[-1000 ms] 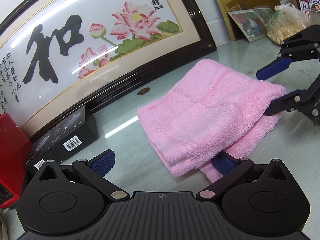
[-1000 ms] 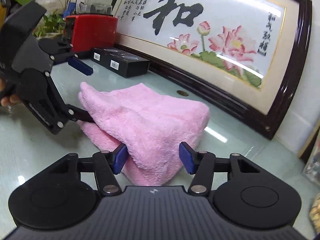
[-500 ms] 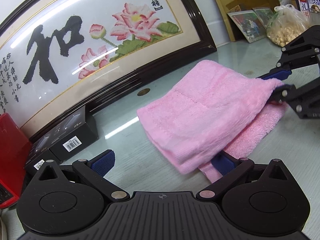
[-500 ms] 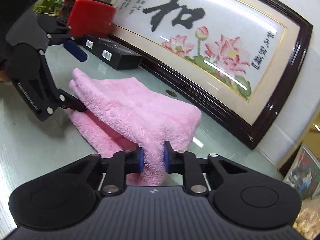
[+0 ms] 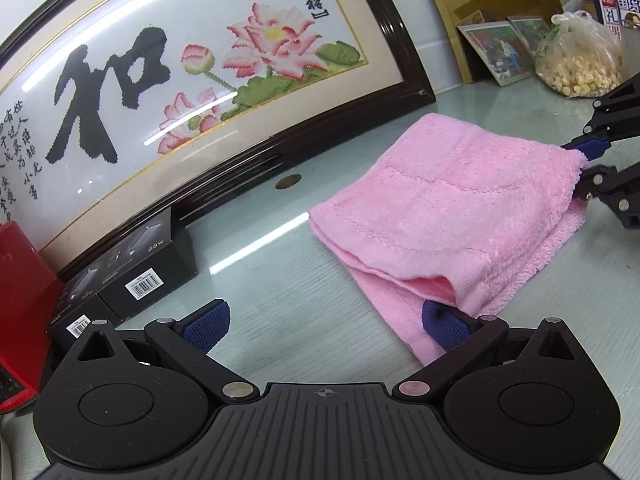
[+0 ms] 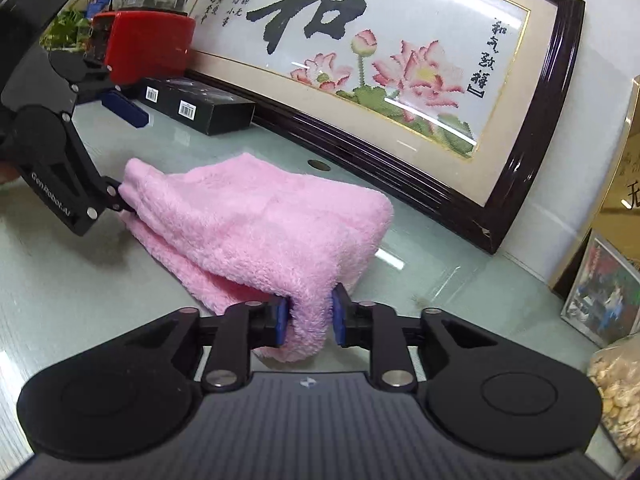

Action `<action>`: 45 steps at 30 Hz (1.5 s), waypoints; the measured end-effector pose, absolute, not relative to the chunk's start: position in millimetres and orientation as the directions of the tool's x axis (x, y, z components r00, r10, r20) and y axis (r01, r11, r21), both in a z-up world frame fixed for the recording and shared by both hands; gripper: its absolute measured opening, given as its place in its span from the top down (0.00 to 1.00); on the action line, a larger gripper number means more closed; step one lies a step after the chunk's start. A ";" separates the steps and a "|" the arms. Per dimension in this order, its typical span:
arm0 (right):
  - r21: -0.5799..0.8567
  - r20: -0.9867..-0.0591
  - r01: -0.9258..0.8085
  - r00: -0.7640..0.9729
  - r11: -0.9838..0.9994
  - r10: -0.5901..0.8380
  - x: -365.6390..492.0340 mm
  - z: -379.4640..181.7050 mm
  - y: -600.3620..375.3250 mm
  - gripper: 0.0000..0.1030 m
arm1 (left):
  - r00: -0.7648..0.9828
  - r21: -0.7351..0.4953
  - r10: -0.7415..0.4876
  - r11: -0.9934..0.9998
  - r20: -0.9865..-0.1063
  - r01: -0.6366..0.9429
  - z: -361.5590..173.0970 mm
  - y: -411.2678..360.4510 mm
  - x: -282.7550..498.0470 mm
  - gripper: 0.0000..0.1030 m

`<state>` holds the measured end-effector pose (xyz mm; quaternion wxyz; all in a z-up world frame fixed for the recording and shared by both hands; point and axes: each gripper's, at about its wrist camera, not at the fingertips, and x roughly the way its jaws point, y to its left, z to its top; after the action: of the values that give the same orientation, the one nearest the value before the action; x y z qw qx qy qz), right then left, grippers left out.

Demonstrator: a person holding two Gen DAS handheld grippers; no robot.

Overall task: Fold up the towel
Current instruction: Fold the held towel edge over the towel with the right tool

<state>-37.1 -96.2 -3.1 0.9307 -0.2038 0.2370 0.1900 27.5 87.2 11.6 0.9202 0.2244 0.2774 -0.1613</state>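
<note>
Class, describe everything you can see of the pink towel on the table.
The pink towel is plush, fleecy cloth with a stitched band, folded into loose layers on the glassy table. The right gripper is shut on one corner. The left gripper is open, one finger tucked under the raised upper layer at the opposite corner. The lower layer lies flat on the table.

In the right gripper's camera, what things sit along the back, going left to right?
Red box → black boxes → framed lotus picture → small photo → bag of nuts.
</note>
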 end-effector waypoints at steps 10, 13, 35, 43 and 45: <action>-0.108 -0.464 -0.595 0.739 0.796 0.489 -58.0 59.8 -120.5 0.39 | 0.794 0.318 -0.173 0.850 -0.583 0.419 11.5 87.9 27.0 0.00; -0.078 -0.483 -0.566 0.742 0.821 0.465 -39.0 54.5 -122.4 0.41 | 0.791 0.308 -0.178 0.854 -0.585 0.419 11.4 89.1 27.7 0.00; 0.114 -0.630 -0.298 0.716 0.948 0.301 100.1 15.0 -136.6 0.90 | 0.796 0.312 -0.179 0.853 -0.578 0.419 11.4 89.3 27.1 0.00; 0.134 -0.630 -0.228 0.732 0.964 0.261 93.1 9.1 -153.3 0.84 | 0.797 0.313 -0.178 0.853 -0.577 0.417 11.5 89.8 26.2 0.00; 0.153 -0.604 -0.246 0.743 0.957 0.288 86.6 13.2 -152.8 0.72 | 0.799 0.318 -0.176 0.851 -0.575 0.417 11.6 89.7 25.3 0.00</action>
<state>86.6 -152.8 13.2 0.9330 0.0314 0.3287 0.1431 25.3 89.7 11.6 0.9224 0.2201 0.2735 -0.1609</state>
